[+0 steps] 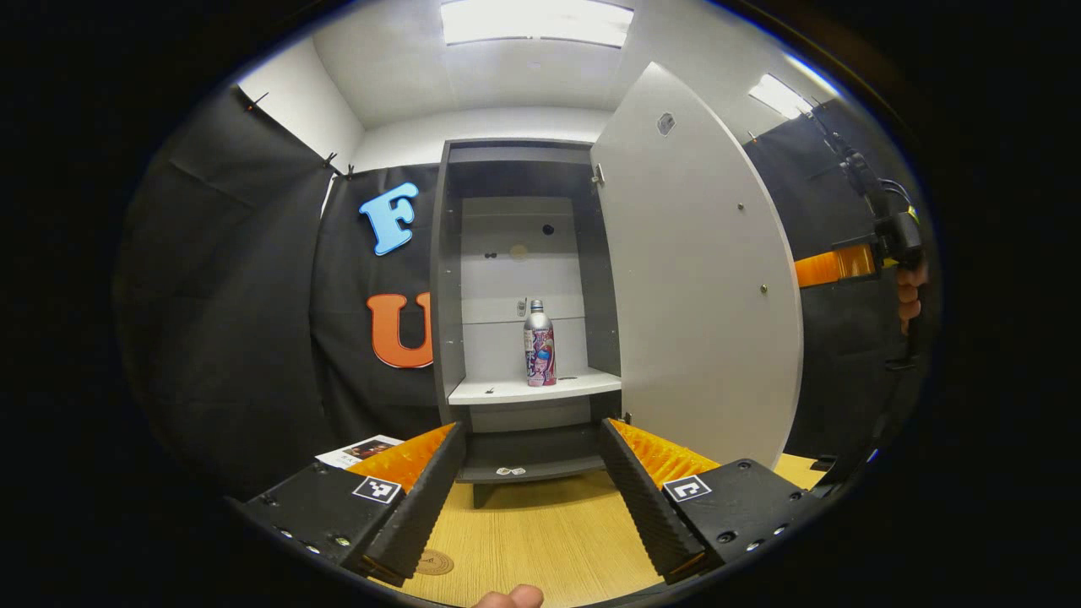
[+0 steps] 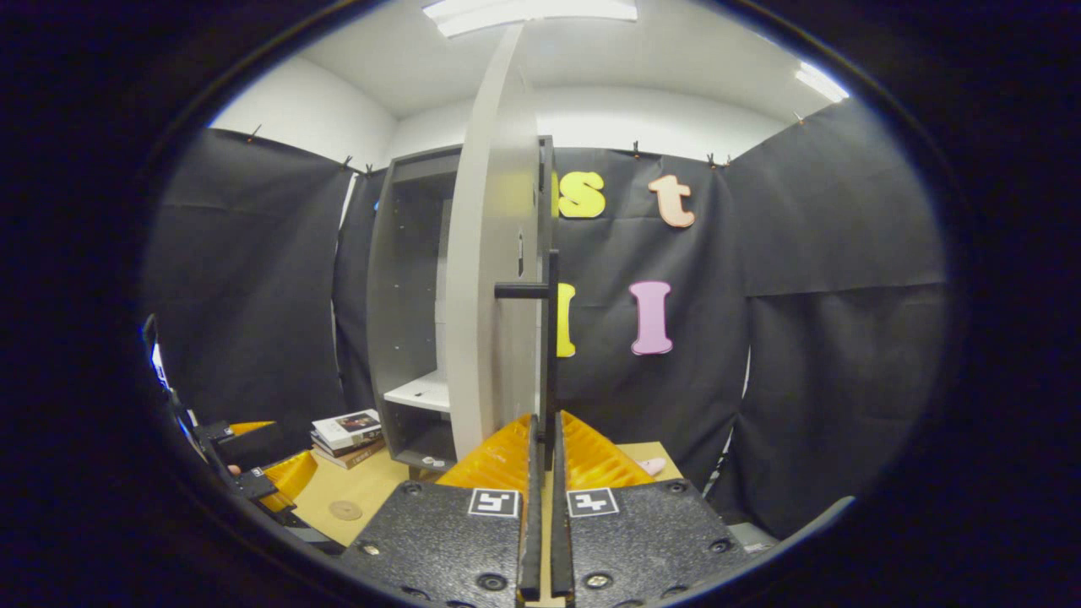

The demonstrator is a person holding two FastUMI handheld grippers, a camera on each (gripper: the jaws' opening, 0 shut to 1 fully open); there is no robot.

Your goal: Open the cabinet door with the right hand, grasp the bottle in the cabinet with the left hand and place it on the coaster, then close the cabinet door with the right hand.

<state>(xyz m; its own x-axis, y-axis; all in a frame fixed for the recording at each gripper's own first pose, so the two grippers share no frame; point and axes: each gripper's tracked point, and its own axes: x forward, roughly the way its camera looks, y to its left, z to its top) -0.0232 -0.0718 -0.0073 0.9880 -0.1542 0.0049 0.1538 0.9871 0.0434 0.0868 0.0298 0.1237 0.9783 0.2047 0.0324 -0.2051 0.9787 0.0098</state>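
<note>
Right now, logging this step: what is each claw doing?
Left claw: open, holding nothing, facing the bottle.
Right claw: closed on the door handle.

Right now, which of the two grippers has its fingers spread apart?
The left gripper: its fingers stand wide apart, facing the bottle. The right gripper is closed on the door handle.

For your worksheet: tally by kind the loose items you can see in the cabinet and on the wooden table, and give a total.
Silver metal bottle with pink label, on the cabinet shelf: 1
Round brown coaster, on the table: 1
Stacked books, beside the cabinet: 3, as far as I can tell
Total: 5
</note>
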